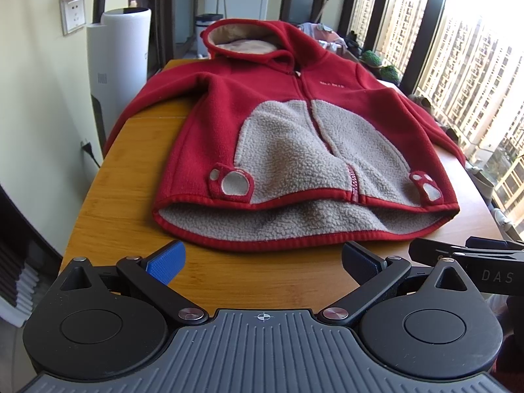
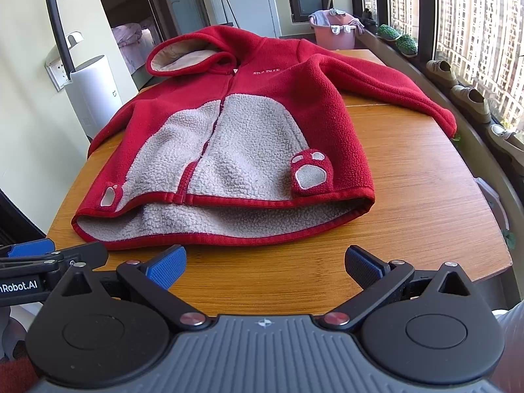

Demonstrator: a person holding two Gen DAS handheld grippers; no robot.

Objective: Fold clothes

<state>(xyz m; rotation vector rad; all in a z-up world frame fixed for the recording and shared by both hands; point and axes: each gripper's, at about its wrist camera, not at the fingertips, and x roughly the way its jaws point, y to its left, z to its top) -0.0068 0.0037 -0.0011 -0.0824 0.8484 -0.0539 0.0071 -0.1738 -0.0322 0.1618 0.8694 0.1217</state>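
Observation:
A small red fleece hooded jacket [image 1: 262, 98] with a grey belly panel and paw patches lies flat, front up, on a wooden table [image 1: 124, 177], hood at the far end and hem nearest me. It also shows in the right wrist view [image 2: 249, 75]. My left gripper [image 1: 263, 262] is open and empty, just short of the hem at its middle. My right gripper [image 2: 265, 265] is open and empty, just short of the hem on its right side. Each gripper's body shows at the edge of the other's view.
A white cylindrical appliance [image 1: 119, 62] stands by the wall left of the table. A pink basin [image 2: 334, 31] with laundry stands beyond the far end. Shoes [image 2: 471, 101] and plants line the window sill on the right. The table's right edge [image 2: 497, 229] is near.

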